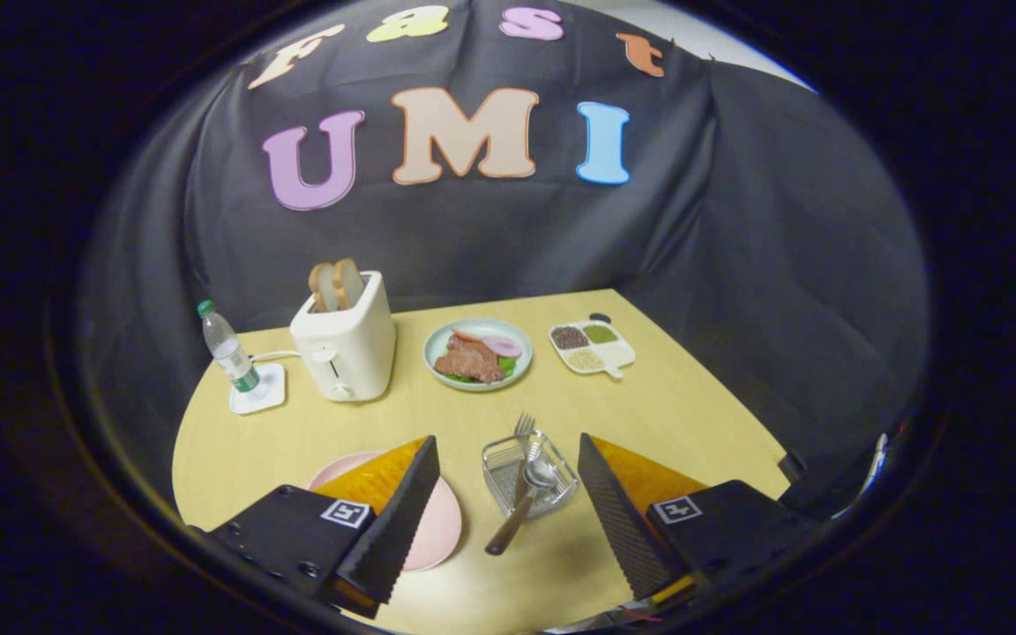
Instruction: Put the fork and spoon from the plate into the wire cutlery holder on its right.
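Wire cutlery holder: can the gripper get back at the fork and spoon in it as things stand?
Probably yes. The gripper is open, and the wire cutlery holder with the fork and spoon sits between its fingers, nothing blocking.

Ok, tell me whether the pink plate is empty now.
Appears empty: the visible part of the pink plate is bare; fork and spoon sit in the wire holder.

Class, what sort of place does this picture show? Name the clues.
Probably a mock breakfast table in a recording booth: a toaster with bread, a plate of food, and the open claw above a wire cutlery holder.
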`<state>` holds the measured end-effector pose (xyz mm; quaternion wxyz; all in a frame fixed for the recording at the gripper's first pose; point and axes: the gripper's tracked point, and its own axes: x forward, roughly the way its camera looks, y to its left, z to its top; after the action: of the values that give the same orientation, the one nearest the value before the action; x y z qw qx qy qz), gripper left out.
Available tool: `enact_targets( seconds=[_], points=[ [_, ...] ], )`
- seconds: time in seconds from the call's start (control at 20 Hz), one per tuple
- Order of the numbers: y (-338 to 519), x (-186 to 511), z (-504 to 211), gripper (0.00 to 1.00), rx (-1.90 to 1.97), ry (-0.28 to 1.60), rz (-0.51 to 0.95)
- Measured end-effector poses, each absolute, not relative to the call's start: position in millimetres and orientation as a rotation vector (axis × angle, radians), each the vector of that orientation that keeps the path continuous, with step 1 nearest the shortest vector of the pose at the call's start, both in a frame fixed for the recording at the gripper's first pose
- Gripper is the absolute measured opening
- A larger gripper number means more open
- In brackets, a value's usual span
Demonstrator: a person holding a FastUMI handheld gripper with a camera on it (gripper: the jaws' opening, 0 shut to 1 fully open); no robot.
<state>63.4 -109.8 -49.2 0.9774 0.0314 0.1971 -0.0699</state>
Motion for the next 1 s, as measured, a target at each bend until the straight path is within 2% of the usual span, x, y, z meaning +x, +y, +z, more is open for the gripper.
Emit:
enact_targets(
  seconds=[0.3, 0.6, 1.0],
  points=[
    [-85, 52, 20, 0.99, 0.056, 0.08, -0.06],
    [-63, 26, 53, 0.99, 0.065, -0.117, 0.009],
    [-53, 10, 65, 0.99, 0.101, -0.163, 0.017]
  ],
)
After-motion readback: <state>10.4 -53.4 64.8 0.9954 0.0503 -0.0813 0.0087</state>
